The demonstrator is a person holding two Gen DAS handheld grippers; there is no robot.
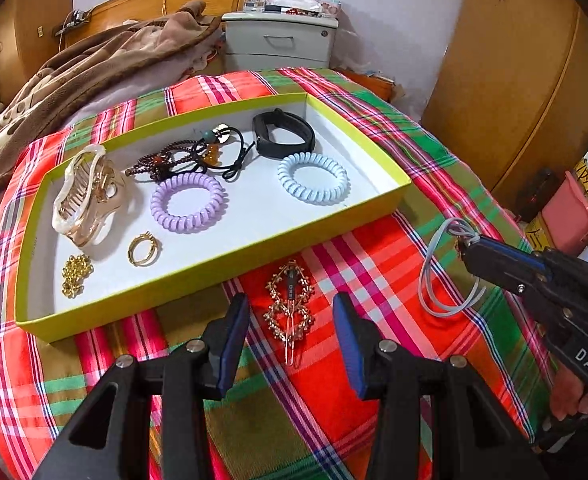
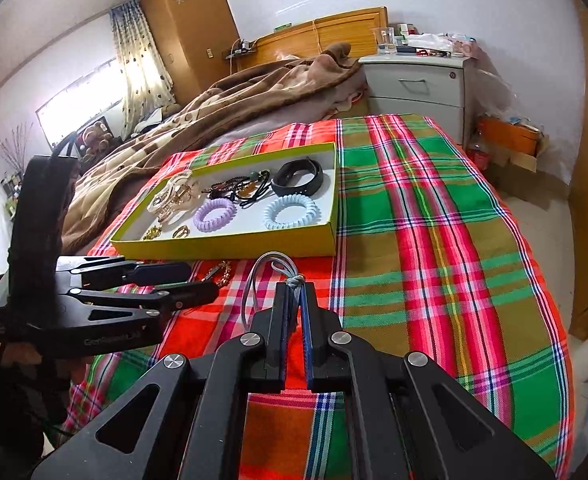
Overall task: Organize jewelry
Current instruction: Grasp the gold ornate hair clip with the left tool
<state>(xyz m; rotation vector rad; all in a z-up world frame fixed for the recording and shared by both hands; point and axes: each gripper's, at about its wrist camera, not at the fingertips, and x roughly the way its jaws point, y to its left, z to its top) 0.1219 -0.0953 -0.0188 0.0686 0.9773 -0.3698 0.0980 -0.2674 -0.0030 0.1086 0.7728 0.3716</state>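
A yellow-green box (image 1: pixel 389 168) (image 2: pixel 230 242) with a white floor lies on the plaid cloth. It holds a clear claw clip (image 1: pixel 88 196), a lilac coil tie (image 1: pixel 189 202), a pale blue coil tie (image 1: pixel 313 178), a black band (image 1: pixel 284 134), beads, a gold ring (image 1: pixel 144 249) and a gold chain (image 1: pixel 76 274). A gold hair clip (image 1: pixel 290 304) lies on the cloth in front of the box, between the fingers of my open left gripper (image 1: pixel 292 344). My right gripper (image 1: pixel 465 247) (image 2: pixel 294 286) is shut on a thin pale blue cord loop (image 1: pixel 433 276) (image 2: pixel 254 280) that hangs above the cloth.
A brown blanket (image 1: pixel 94 64) is heaped on the bed behind the box. A grey bedside cabinet (image 1: pixel 278 42) stands at the back, wooden wardrobes (image 1: pixel 505 80) to the right. Pink and yellow boxes (image 1: pixel 569 216) sit on the floor at the right.
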